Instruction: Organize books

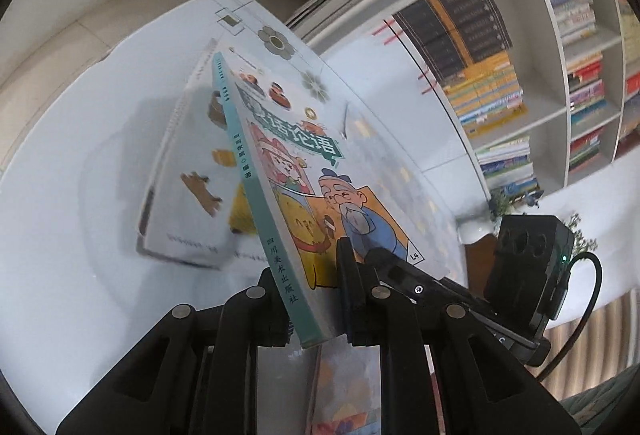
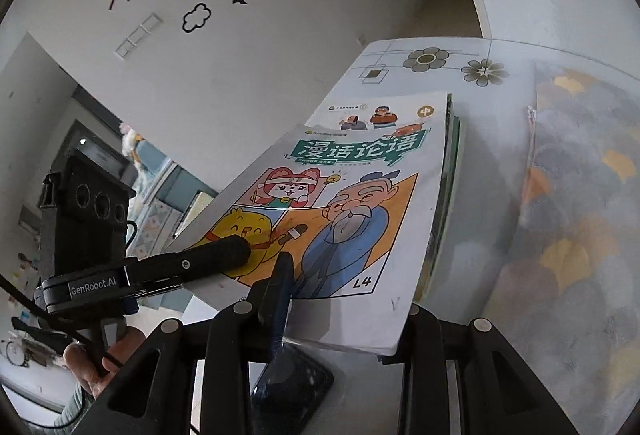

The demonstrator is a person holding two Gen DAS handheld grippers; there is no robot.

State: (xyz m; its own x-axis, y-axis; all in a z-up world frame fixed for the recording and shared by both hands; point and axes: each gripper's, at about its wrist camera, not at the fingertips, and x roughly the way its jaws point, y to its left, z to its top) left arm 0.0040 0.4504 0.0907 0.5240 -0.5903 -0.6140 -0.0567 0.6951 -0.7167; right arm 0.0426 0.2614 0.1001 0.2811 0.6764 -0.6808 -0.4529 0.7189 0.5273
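A comic book [image 1: 288, 155] with a teal spine and a cartoon old man on its cover is tilted up above the white table. My left gripper [image 1: 312, 299] is shut on it at the spine's lower end. In the right wrist view the same book [image 2: 360, 195] tops a thin stack of similar books [image 2: 450, 163] with green edges. My right gripper [image 2: 348, 299] is shut on the stack's near edge, one finger [image 2: 280, 283] on the cover. The left gripper [image 2: 236, 251] clamps the cover's left side, its lower finger hidden. The right gripper [image 1: 400, 271] shows beside the cover.
Another book [image 1: 188, 187] lies blurred on the white table [image 1: 60, 175]. A white bookcase [image 1: 560, 75] full of books stands at the right. A yellow-patterned cloth [image 2: 580, 215] lies right of the stack, and a dark flat object [image 2: 292, 387] lies under my right gripper. A hand [image 2: 92, 363] grips the left tool.
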